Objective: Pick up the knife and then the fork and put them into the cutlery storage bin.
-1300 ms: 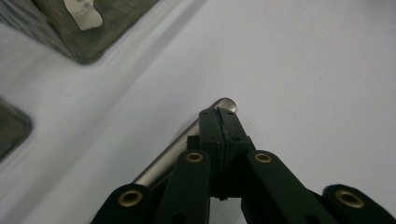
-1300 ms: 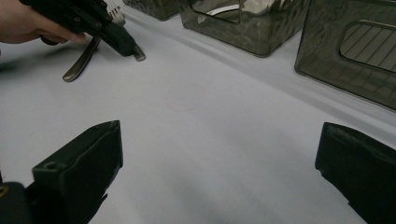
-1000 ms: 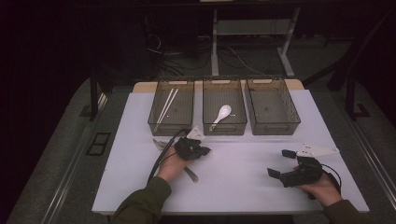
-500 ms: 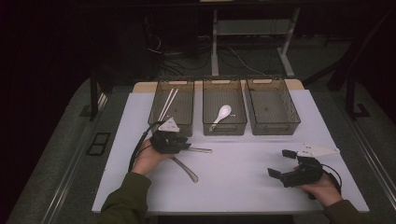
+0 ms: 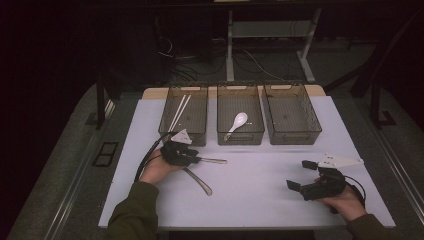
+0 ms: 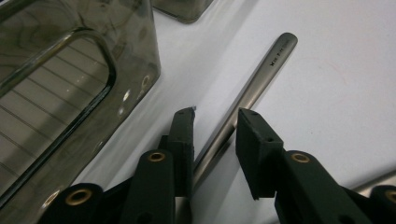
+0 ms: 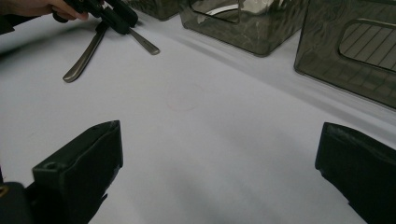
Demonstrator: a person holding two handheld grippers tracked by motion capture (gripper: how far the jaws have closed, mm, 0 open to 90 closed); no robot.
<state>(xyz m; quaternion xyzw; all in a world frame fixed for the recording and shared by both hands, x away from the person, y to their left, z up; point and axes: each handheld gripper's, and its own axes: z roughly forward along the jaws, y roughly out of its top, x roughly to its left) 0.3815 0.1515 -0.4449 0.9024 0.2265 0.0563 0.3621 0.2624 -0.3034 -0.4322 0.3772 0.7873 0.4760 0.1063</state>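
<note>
Two metal utensils lie on the white table (image 5: 260,200). One handle (image 5: 216,161) points right. The other utensil (image 5: 200,183) slants toward the table's front. My left gripper (image 5: 196,159) rests at their near ends, just before the left bin (image 5: 184,135). In the left gripper view its jaws have just been opening, and the engraved handle (image 6: 275,51) lies loose in the gap, between the left gripper's (image 6: 217,126) pads. My right gripper (image 5: 301,175) sits at the front right, jaws wide apart with nothing between them. The right gripper (image 7: 219,177) view shows bare table between its jaws.
Three smoked plastic bins stand in a row at the back. The left bin holds white chopsticks (image 5: 178,112), the middle bin (image 5: 240,137) a white spoon (image 5: 237,122), and the right bin (image 5: 292,135) nothing. Dark floor and cables surround the table.
My left gripper has moved left, toward the front of the left bin. One metal handle now points right out of its jaws. My right gripper has stayed in place.
</note>
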